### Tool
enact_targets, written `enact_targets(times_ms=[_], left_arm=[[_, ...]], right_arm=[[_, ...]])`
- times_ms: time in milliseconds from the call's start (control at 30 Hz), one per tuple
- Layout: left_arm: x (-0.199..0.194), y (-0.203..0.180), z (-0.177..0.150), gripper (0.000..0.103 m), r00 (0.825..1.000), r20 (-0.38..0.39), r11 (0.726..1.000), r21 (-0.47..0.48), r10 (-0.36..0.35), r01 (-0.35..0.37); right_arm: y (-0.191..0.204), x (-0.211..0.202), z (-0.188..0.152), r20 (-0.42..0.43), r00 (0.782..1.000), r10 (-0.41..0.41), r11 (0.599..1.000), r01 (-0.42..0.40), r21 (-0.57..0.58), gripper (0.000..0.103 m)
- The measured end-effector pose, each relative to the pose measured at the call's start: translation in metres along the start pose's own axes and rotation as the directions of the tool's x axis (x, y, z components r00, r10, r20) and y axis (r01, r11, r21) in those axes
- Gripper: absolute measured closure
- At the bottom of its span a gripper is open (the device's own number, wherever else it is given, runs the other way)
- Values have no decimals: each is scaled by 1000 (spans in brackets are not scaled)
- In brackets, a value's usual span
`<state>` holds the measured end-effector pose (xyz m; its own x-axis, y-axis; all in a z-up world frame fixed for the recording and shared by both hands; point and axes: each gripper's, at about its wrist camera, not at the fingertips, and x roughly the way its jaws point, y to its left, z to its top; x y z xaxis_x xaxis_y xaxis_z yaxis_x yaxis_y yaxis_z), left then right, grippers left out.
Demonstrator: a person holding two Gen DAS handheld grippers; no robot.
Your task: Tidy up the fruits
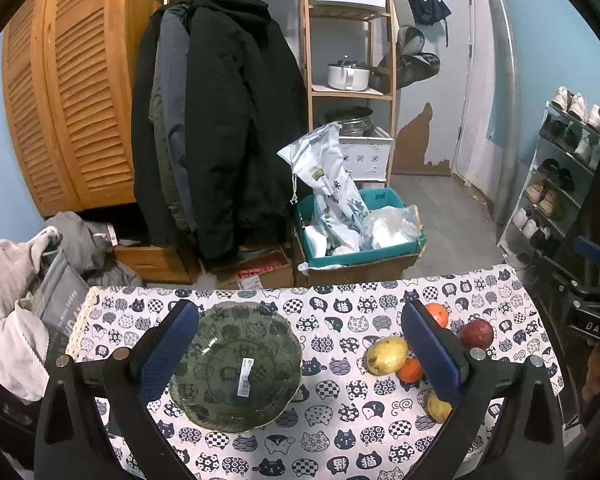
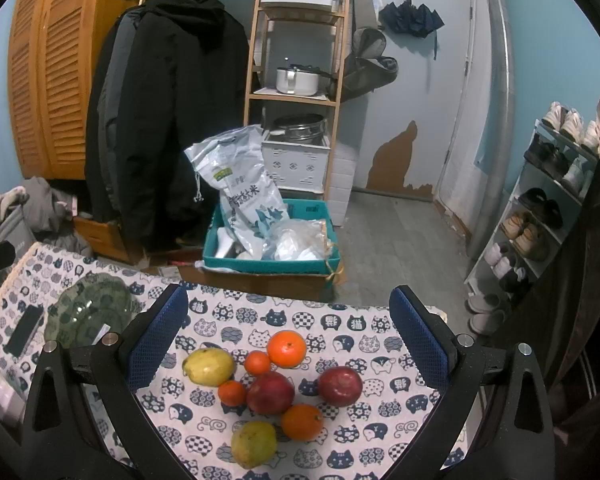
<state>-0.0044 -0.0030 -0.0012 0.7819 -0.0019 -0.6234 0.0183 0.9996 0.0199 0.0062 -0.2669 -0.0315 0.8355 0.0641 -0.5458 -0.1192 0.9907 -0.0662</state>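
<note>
Cat-print tablecloth (image 2: 340, 320) covers the table. Green glass bowl (image 1: 236, 364) sits left, framed between the left gripper (image 1: 300, 344) fingers, empty. Fruit pile lies right of the bowl, well apart, directly ahead of the right gripper (image 2: 288, 344), the nearer one: 2 red apples (image 2: 270, 392), 2 yellow mangoes (image 2: 208, 366) with the far one's long axis crosswise, 4 oranges (image 2: 287, 349). Both grippers spread wide, holding nothing, touching nothing. Nothing bowled yet.
</note>
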Motion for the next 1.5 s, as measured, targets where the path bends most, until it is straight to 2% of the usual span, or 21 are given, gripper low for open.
enact_targets(times_ms=[267,600,967,1200,1500], left_arm=[[5,0,-4,1,1000,-9,1000,-2,2,-2],[27,-3,-9,1,998,-66,1000,2,-2,2],[62,-28,-25,1,983,-175,997,49,-50,60],[97,-43,-42,1,957,-279,994,62,-73,94],[140,-56,-63,1,919,-383,992,43,-90,115]], right_arm=[[0,0,0,1,1000,-1,1000,1,1,4],[-29,7,-6,-31,1000,3,999,-1,42,4],[-38,36,-31,-158,987,24,999,-20,25,4],[-49,67,-59,-272,961,44,998,-29,58,4],[-53,107,-98,-416,907,61,997,-34,71,4]])
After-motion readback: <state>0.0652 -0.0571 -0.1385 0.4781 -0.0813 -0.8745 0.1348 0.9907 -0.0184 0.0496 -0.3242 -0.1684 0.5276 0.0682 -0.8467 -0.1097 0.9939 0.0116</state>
